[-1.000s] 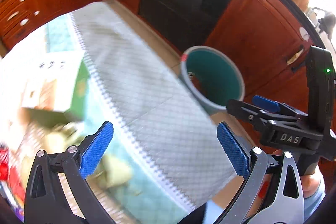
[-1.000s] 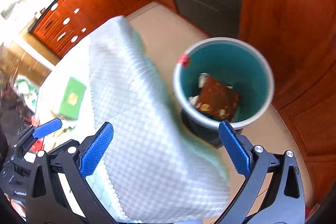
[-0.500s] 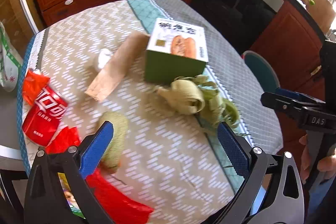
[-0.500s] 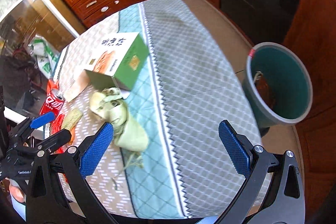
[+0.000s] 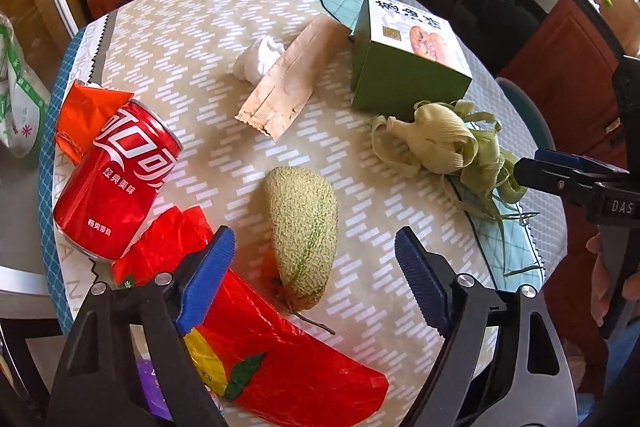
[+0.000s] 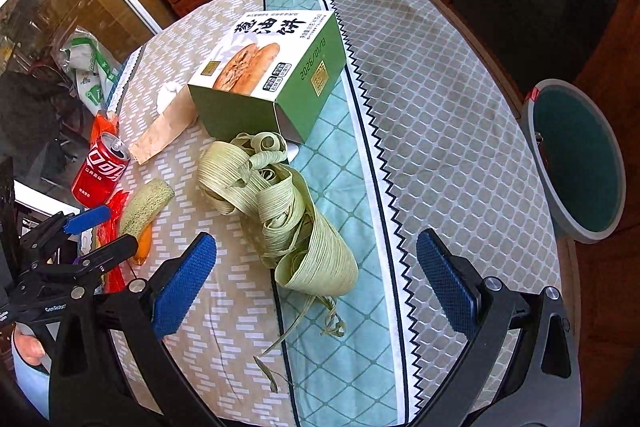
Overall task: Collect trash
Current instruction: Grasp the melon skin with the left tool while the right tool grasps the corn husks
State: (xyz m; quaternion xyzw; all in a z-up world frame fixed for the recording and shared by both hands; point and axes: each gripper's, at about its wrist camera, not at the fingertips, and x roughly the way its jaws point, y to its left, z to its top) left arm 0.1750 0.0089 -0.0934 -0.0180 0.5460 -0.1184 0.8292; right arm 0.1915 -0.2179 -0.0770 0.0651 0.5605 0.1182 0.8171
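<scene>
Trash scattered on my table (image 5: 360,307).
My left tool (image 5: 316,279) gapes above melon rind (image 5: 302,223); right tool (image 6: 316,283) gapes above corn husks (image 6: 280,203).

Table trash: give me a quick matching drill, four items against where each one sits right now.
Items:
1. cola can
2. melon rind
3. corn husks
4. green box

Places:
A. between the open jaws of the left gripper
B. ahead of the right gripper
C. beside the paper sleeve
D. on red wrappers

Pairs: 1-D, 2-A, 3-B, 4-C
</scene>
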